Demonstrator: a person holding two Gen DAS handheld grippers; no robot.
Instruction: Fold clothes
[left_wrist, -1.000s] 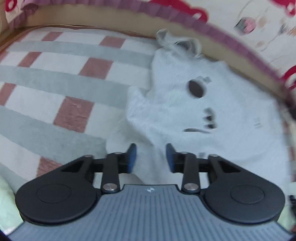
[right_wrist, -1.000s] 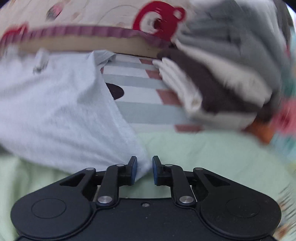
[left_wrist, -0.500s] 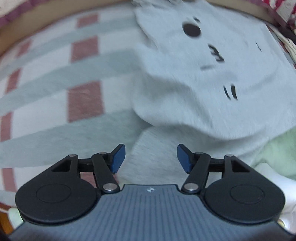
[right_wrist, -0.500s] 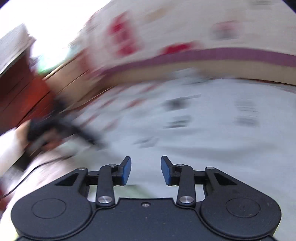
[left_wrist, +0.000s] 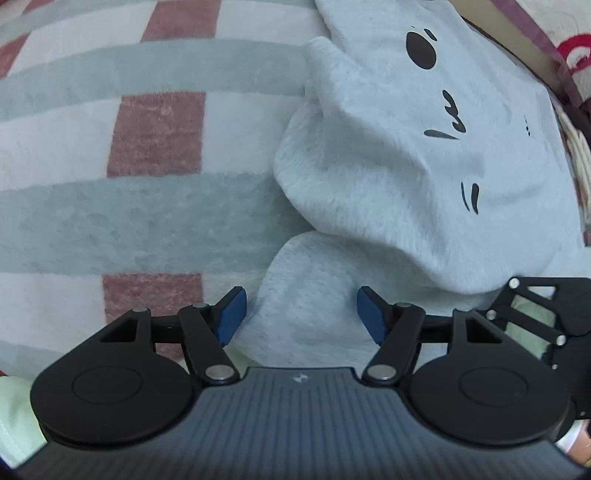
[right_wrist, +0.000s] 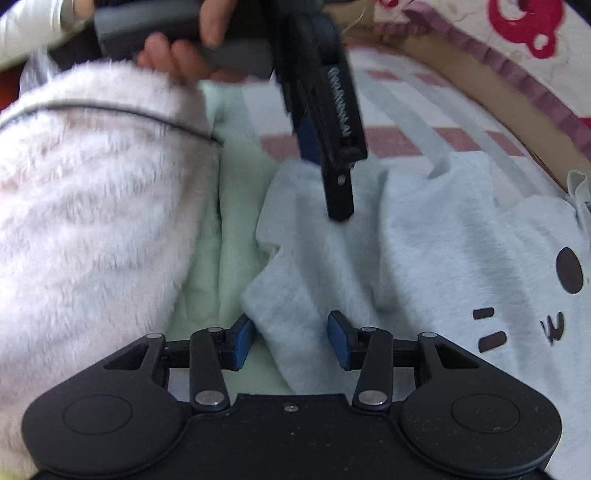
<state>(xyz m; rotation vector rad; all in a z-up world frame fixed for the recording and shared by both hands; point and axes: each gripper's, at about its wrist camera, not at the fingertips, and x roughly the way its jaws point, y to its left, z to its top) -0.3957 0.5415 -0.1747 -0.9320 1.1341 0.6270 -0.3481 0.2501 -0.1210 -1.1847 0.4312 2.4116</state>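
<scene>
Left wrist view: the left gripper (left_wrist: 298, 314) has its blue pads (left_wrist: 232, 314) spread wide apart. A soft fold of the light blue fleece top (left_wrist: 424, 147) sits between them, but the pads do not squeeze it. The top lies on a blanket (left_wrist: 110, 206) with grey stripes and red squares. It has a cartoon face on it, with a black dot and small dark lines. At the right edge, part of the other gripper shows.

In the right wrist view, the right gripper (right_wrist: 291, 341) is open too. The near edge of the fleece top (right_wrist: 424, 258) lies in the gap between its pads. The left gripper (right_wrist: 332, 147) points down onto the top farther away. A hand (right_wrist: 184, 48) holds its handle. A fluffy white sleeve (right_wrist: 92, 203) fills the left side. A pale green cloth (right_wrist: 207, 280) lies under the top's edge.
</scene>
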